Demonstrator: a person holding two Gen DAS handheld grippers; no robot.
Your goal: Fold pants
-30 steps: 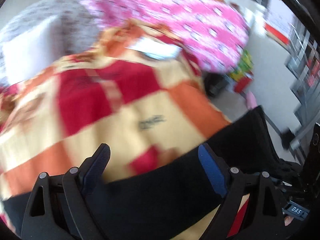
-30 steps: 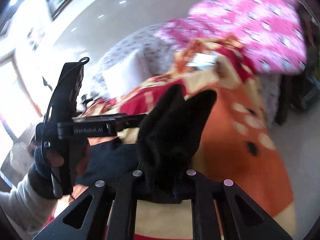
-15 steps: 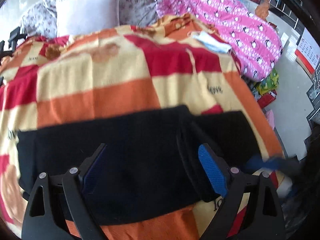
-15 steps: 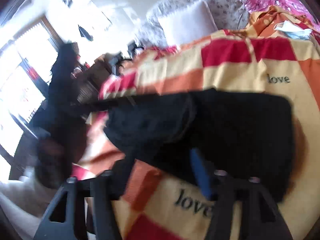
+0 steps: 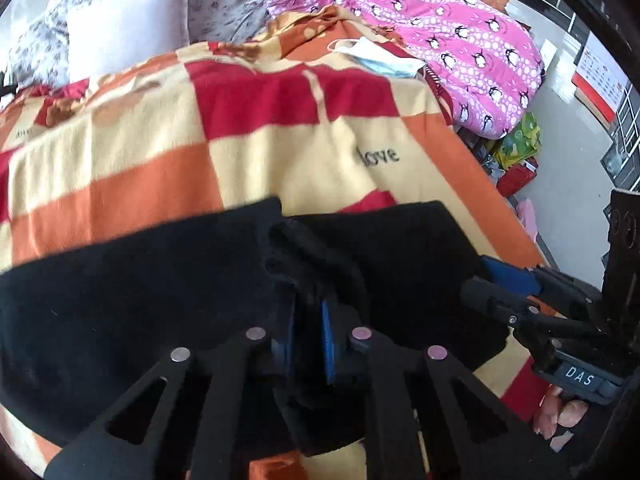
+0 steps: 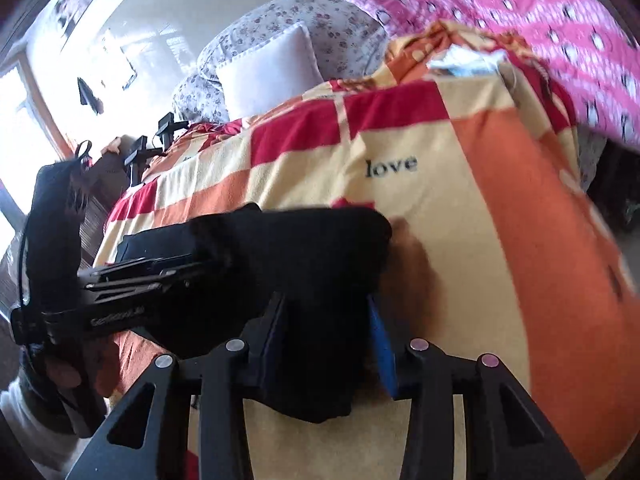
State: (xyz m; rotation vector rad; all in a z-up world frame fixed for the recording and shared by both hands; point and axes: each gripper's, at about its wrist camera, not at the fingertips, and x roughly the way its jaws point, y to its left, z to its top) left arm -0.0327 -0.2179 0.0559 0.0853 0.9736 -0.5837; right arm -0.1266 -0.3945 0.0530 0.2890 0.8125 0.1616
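Note:
Black pants [image 5: 132, 280] lie flat across a red, orange and cream checked blanket [image 5: 224, 136], with a raised fold near the middle. My left gripper [image 5: 308, 340] is shut on that fold of the pants. My right gripper [image 6: 326, 332] is partly closed around the right end of the pants [image 6: 312, 248], with thick black cloth between its blue pads. The right gripper also shows at the right of the left wrist view [image 5: 512, 284], and the left gripper shows at the left of the right wrist view [image 6: 132, 276].
A white pillow [image 5: 128, 36] and floral cushions lie at the back. A pink penguin-print quilt [image 5: 452, 40] lies at the back right, with a face mask [image 5: 380, 56] beside it. The blanket's right edge drops to the floor with bags [image 5: 516, 148].
The pants came down from the air and now lie spread on the blanket. My left gripper went from open to shut on the middle fold. My right gripper stays around the pants' end.

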